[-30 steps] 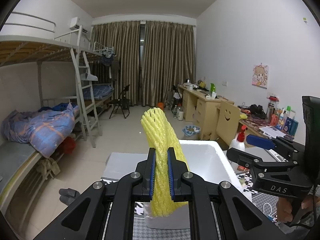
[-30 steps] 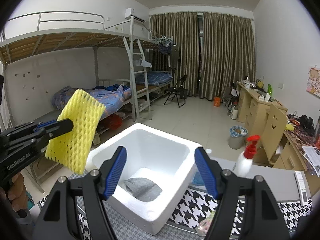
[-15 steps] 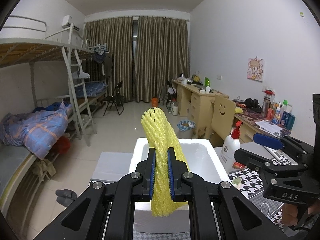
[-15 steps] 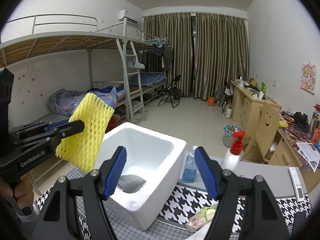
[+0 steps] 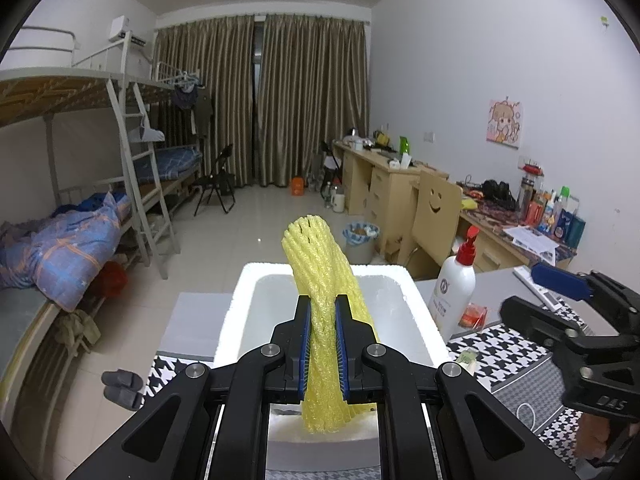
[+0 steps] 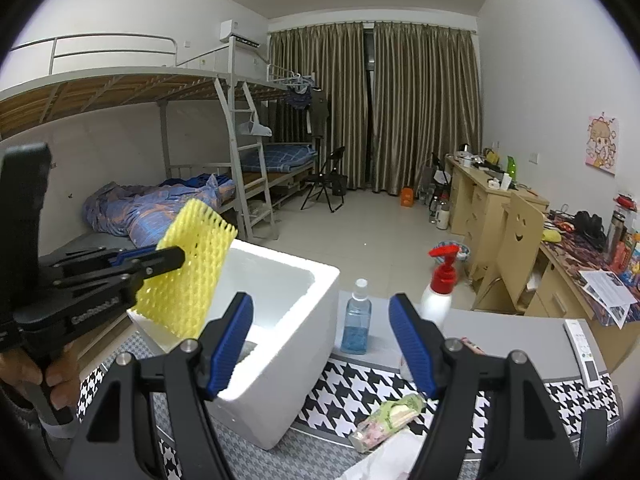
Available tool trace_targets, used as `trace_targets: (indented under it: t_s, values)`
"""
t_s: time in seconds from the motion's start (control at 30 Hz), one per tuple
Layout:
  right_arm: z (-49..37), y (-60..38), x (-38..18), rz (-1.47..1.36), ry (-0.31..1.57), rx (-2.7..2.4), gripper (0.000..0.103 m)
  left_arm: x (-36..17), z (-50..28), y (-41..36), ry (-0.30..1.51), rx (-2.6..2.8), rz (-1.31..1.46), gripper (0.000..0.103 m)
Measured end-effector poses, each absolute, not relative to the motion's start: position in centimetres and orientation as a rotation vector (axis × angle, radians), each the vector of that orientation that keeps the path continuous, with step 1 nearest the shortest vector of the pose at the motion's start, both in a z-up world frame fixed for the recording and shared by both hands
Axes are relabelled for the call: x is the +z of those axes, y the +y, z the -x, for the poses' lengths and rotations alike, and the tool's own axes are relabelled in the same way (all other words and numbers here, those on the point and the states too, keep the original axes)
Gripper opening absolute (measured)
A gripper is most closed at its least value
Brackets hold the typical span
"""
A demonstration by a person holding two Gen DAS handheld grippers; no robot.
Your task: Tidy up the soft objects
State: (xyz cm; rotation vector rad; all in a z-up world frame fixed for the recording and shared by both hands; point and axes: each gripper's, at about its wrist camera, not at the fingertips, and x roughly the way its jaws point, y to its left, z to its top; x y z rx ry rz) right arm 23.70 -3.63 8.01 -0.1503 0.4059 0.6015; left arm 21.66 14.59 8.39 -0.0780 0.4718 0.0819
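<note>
My left gripper [image 5: 323, 344] is shut on a yellow foam net sleeve [image 5: 320, 264] and holds it upright over the near part of the open white foam box [image 5: 416, 312]. In the right wrist view the sleeve [image 6: 188, 280] hangs from the left gripper [image 6: 176, 258] above the box's left rim [image 6: 316, 280]. A grey cloth [image 6: 250, 347] lies at the bottom of the box. My right gripper [image 6: 322, 344] is open and empty, to the right of the box; it also shows in the left wrist view [image 5: 560, 292].
A white pump bottle with a red top [image 6: 438, 296] and a blue-liquid bottle [image 6: 356, 320] stand behind the box. A clear packet [image 6: 392, 416] and white cloth [image 6: 384, 460] lie on the houndstooth mat [image 6: 360, 392]. A remote [image 6: 582, 348] lies at the right.
The left gripper has brought the yellow sleeve forward and over the foam box. The right gripper has swung right, so the box sits further left in its view.
</note>
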Motion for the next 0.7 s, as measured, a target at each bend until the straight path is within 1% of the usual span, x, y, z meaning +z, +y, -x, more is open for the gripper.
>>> trace_targets:
  t_s: [0.03, 0.07, 0.1, 0.13, 0.17, 0.2, 0.3, 0.33, 0.4, 0.47, 0.57, 0.7]
  values:
    - [-23.6, -3.7, 8.0, 0.148, 0.405, 0.599, 0.075, 8.3, -21.9, 14.5, 0.479, 0.081, 0.078, 0.014]
    - [-23.6, -3.9, 8.0, 0.145, 0.406, 0.597, 0.075, 8.2, -22.1, 14.5, 0.487, 0.083, 0.077, 0.017]
    - [-23.6, -4.0, 8.1, 0.142, 0.405, 0.595, 0.075, 8.1, -22.4, 14.6, 0.495, 0.088, 0.078, 0.026]
    - [-23.7, -4.2, 8.1, 0.140, 0.405, 0.593, 0.075, 8.0, -22.6, 14.6, 0.500, 0.092, 0.079, 0.033]
    - [-23.7, -4.3, 8.1, 0.139, 0.404, 0.590, 0.075, 7.9, -22.6, 14.7, 0.503, 0.095, 0.081, 0.045]
    - [-23.6, -4.5, 8.1, 0.137, 0.404, 0.587, 0.075, 7.8, -22.7, 14.7, 0.505, 0.098, 0.083, 0.055]
    - [-23.6, -5.0, 8.0, 0.132, 0.407, 0.581, 0.075, 7.7, -22.8, 14.8, 0.506, 0.111, 0.088, 0.069]
    - [-23.6, -5.1, 8.0, 0.131, 0.407, 0.579, 0.075, 7.8, -22.7, 14.8, 0.501, 0.113, 0.088, 0.071]
    - [-23.5, -5.4, 8.0, 0.130, 0.405, 0.576, 0.075, 7.9, -22.5, 14.5, 0.490, 0.115, 0.079, 0.080]
    - [-23.3, -5.7, 8.0, 0.127, 0.404, 0.573, 0.075, 8.1, -22.3, 14.2, 0.480, 0.116, 0.078, 0.084]
    - [-23.2, -6.0, 8.2, 0.124, 0.402, 0.571, 0.075, 8.5, -21.8, 13.7, 0.460, 0.102, 0.075, 0.085]
    - [-22.7, -6.6, 8.4, 0.114, 0.395, 0.568, 0.075, 9.1, -20.6, 12.9, 0.427, 0.093, 0.070, 0.094]
